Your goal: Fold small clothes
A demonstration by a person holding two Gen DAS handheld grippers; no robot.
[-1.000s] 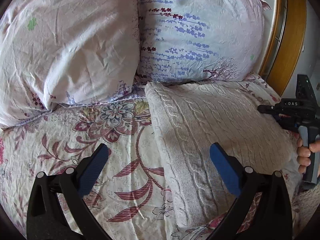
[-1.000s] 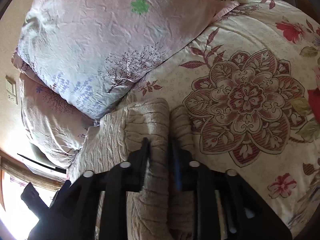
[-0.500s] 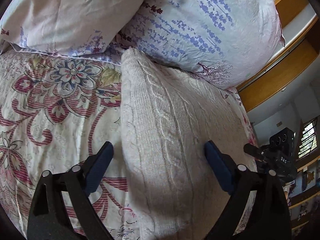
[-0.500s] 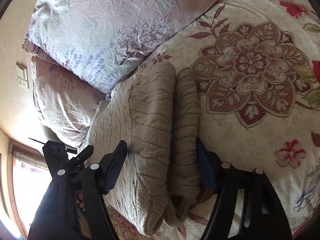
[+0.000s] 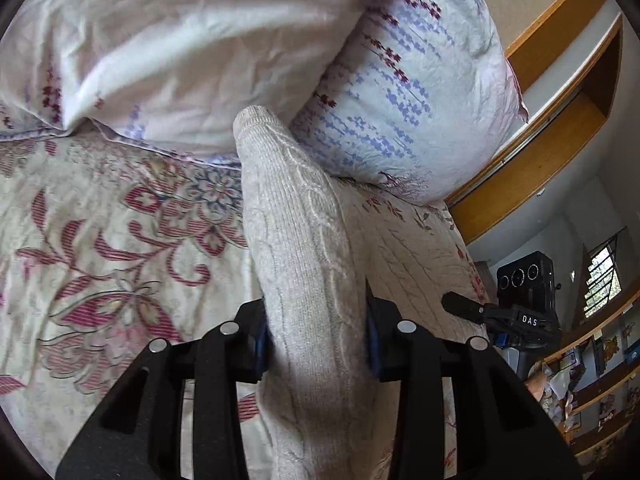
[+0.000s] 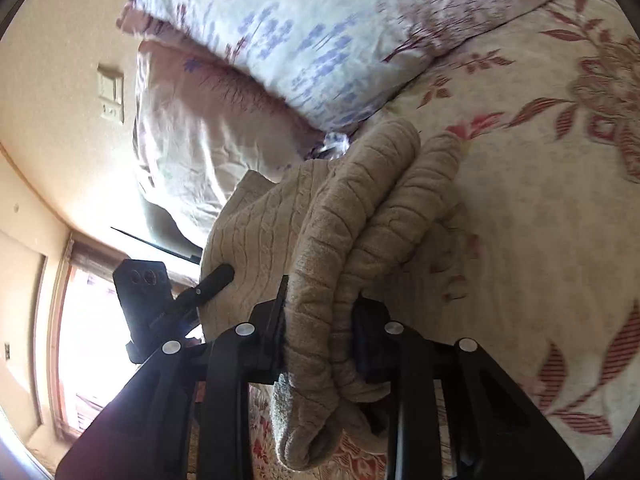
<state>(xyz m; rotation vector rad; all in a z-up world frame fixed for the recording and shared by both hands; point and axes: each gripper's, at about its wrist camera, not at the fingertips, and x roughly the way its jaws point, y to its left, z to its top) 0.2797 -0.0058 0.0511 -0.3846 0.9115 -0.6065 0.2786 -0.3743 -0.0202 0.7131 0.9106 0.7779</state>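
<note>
Both of my grippers have just been closing: the left gripper [image 5: 316, 340] now pinches one fold of the beige knit sweater [image 5: 296, 248], and the right gripper [image 6: 320, 320] clamps its bunched ribbed end [image 6: 360, 216]. It lies on the floral bedspread [image 5: 100, 240], its far end against the pillows [image 5: 400, 92] at the bed's head.

Both grippers have just been closing. The left gripper [image 5: 316, 336], wide open a moment ago over the sweater [image 5: 304, 280], now pinches a raised fold of the knit between its pads. The right gripper [image 6: 320, 320], which had opened over the rolled edge, has clamped that bunched edge again. The sweater, flat on the bed before, is gathered into a ridge.
</note>
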